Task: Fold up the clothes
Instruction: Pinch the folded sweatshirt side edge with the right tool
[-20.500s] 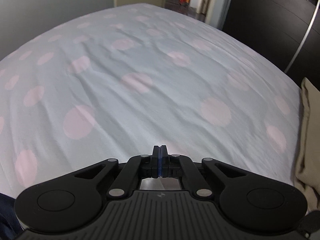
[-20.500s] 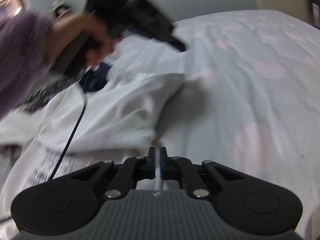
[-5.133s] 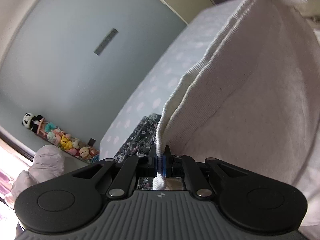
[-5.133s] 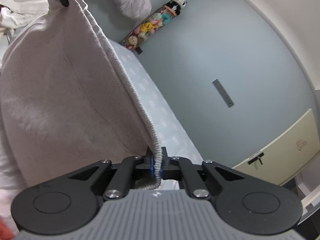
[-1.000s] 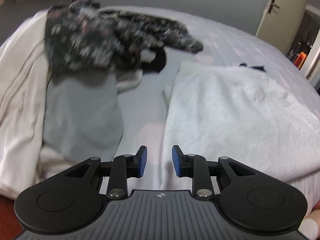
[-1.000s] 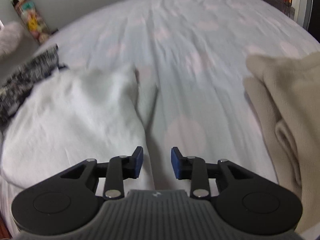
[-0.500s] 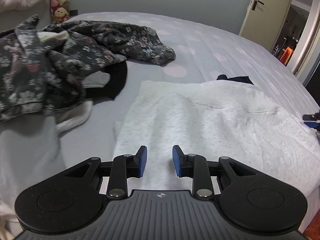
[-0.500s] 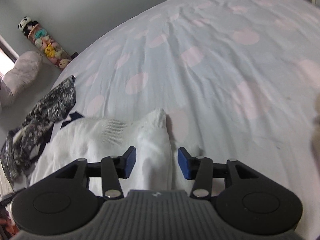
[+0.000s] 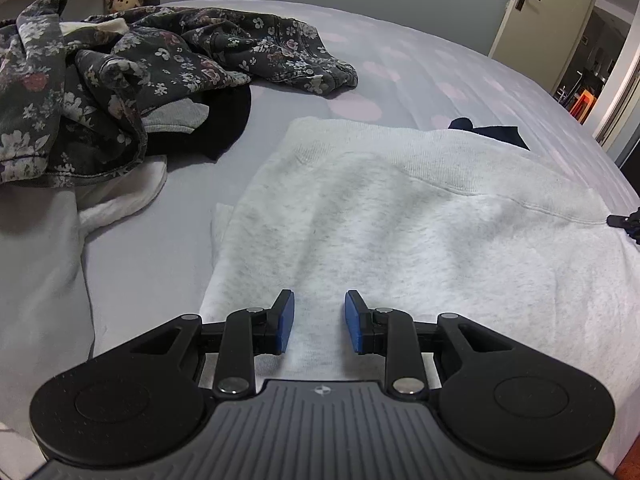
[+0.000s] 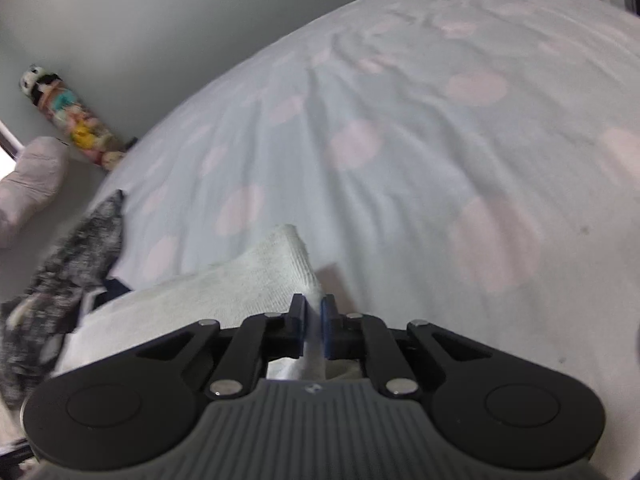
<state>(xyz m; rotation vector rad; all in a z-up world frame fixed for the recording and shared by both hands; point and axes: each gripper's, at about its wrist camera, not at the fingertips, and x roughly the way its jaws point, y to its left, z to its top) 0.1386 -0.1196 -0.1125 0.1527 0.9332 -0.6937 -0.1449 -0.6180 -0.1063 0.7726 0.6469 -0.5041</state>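
Note:
A pale grey-white sweatshirt [image 9: 400, 220] lies spread on the spotted bed sheet [image 9: 440, 72]. My left gripper [image 9: 319, 300] hovers open just over the sweatshirt's near left part, with nothing between its blue pads. In the right wrist view my right gripper [image 10: 313, 304] has its jaws closing on the ribbed corner of the sweatshirt [image 10: 224, 292], and the white fabric fills the narrow gap between the pads. The corner stands up a little from the sheet [image 10: 400, 140]. The tip of the right gripper [image 9: 624, 222] shows at the sweatshirt's right edge in the left wrist view.
A heap of dark floral clothes [image 9: 100, 72] with a black garment [image 9: 228, 120] lies at the back left, and pale clothes [image 9: 36, 248] lie along the left. A navy item [image 9: 488, 132] pokes out behind the sweatshirt. A door [image 9: 532, 8] stands at the back right.
The right gripper came down onto the ribbed corner and its jaws went from wide apart to pinching the fabric. The left gripper slid slightly closer over the sweatshirt, still open.

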